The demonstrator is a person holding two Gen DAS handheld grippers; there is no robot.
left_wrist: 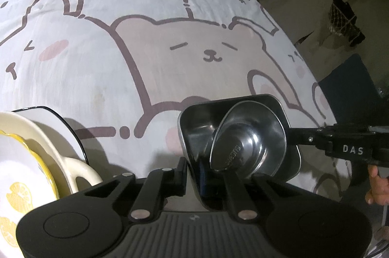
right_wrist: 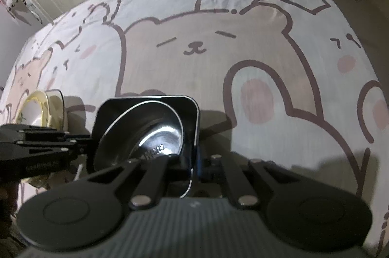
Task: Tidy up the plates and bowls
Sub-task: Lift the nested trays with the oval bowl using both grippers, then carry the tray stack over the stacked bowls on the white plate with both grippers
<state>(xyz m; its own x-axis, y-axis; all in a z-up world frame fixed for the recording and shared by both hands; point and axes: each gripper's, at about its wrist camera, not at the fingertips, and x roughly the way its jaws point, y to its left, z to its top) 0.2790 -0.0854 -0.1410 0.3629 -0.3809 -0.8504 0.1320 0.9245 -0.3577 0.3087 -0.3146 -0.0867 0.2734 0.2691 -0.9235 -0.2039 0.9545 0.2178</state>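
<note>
Bear-printed cloth (left_wrist: 194,51) covers the whole table, dim room beyond it. From my left claw (left_wrist: 192,170), I look down at a square steel tray (left_wrist: 197,121) just ahead of my fingers, with a round steel bowl (left_wrist: 250,138) tilted inside it. My left jaws are pressed nearly together on the near wall of the tray, one finger outside and one inside, so I take it as pinched. Across the tray, my right claw (left_wrist: 291,136) reaches in from the right side and nips the far rim. Off to my left, close by, stands a stack: a white plate with lemon print (left_wrist: 17,175) in a cream handled dish (left_wrist: 60,160), over a dark-rimmed white dish (left_wrist: 56,116). From my right claw (right_wrist: 194,168), the same tray (right_wrist: 107,112) sits right at my fingertips, its wall caught between jaws drawn tight together, the bowl (right_wrist: 150,126) leaning within it. My left claw (right_wrist: 90,138) holds the opposite side, and the cream stack (right_wrist: 41,104) shows beyond it to the left. I judge the step in hand to be a two-handed carry of the metal pair, probably to join or sit beside the crockery. The next move calls for both claws to lift level and together, since the loose bowl could slide or clatter if one side dips.
</note>
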